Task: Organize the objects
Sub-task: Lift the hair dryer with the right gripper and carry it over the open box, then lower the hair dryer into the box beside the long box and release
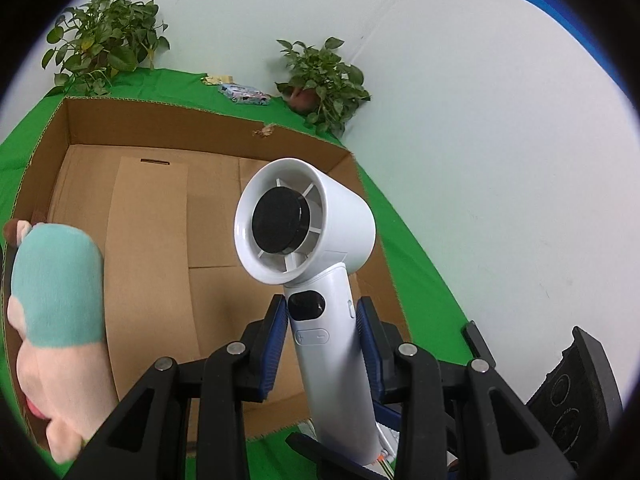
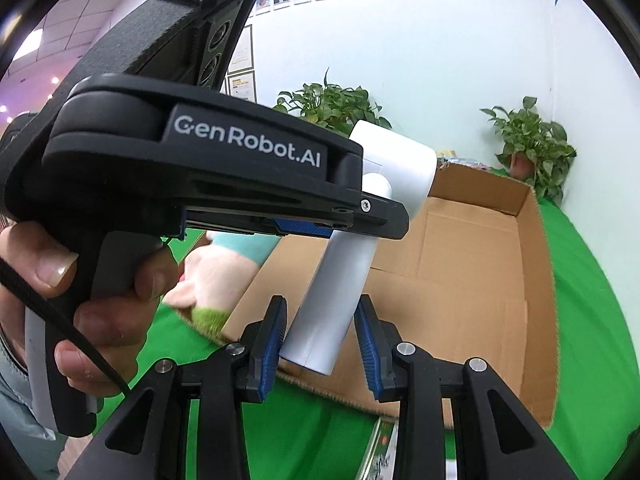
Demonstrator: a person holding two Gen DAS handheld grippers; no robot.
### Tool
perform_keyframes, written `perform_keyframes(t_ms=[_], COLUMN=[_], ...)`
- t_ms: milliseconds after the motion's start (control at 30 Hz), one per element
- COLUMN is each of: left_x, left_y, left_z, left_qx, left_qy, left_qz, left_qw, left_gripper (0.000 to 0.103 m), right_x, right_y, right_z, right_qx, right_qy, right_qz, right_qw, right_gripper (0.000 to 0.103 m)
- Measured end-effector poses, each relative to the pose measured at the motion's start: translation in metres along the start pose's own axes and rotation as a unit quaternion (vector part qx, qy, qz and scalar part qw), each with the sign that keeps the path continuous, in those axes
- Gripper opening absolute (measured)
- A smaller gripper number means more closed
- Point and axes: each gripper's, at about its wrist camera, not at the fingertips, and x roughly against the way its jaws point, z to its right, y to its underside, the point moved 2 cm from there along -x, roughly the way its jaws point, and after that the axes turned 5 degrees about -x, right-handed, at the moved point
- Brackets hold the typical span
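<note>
A white handheld fan (image 1: 304, 220) is gripped by its handle between the blue pads of my left gripper (image 1: 322, 308), which is shut on it. The fan hangs above an open cardboard box (image 1: 160, 128) whose floor is bare. A plush toy (image 1: 56, 292) with a teal cap leans over the box's left edge. In the right wrist view, the left gripper's housing (image 2: 240, 148) fills the upper left, with a hand (image 2: 100, 320) on its grip. My right gripper (image 2: 322, 320) stands open. The fan's handle end (image 2: 316, 344) shows between its fingers, with a gap at the right pad.
Green cloth (image 1: 420, 280) covers the table. Two potted plants (image 1: 108, 40) (image 1: 324, 80) and some flat packets (image 1: 244, 94) stand along the back wall. The box's tall right wall (image 2: 536, 260) is close. A printed flat item (image 2: 380, 452) lies under the right gripper.
</note>
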Motion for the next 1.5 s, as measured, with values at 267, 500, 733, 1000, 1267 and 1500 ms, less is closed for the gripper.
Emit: perform_keyframes(t_ms=[267, 500, 733, 1000, 1267, 1500], left_x=[-0.046, -0.077, -0.09, -0.066, -0.03, -0.009], left_y=[0.004, 0.011, 0.011, 0.003, 0.008, 0.026], left_z=[-0.038, -0.05, -0.059, -0.061, -0.07, -0.083], left_qx=[0.016, 0.017, 0.035, 0.046, 0.042, 0.036], left_qy=[-0.043, -0.066, -0.081, -0.072, -0.095, -0.123], left_qz=[-0.051, -0.083, -0.108, -0.09, -0.064, -0.052], left_qw=[0.9976, 0.9942, 0.9903, 0.9923, 0.9924, 0.9904], left_gripper=[0.033, 0.032, 0.033, 0.033, 0.033, 0.033], right_x=[-0.063, -0.097, -0.104, -0.101, -0.099, -0.094], right_y=[0.003, 0.015, 0.017, 0.011, 0.008, 0.013], right_z=[0.016, 0.029, 0.029, 0.024, -0.006, -0.046], right_qx=[-0.024, -0.065, -0.104, -0.128, -0.122, -0.09], right_qy=[-0.006, -0.011, -0.017, -0.003, 0.019, 0.01], right_qz=[-0.051, -0.092, -0.111, -0.12, -0.131, -0.14], right_qw=[0.998, 0.994, 0.988, 0.985, 0.984, 0.986], right_gripper=[0.032, 0.028, 0.025, 0.022, 0.022, 0.035])
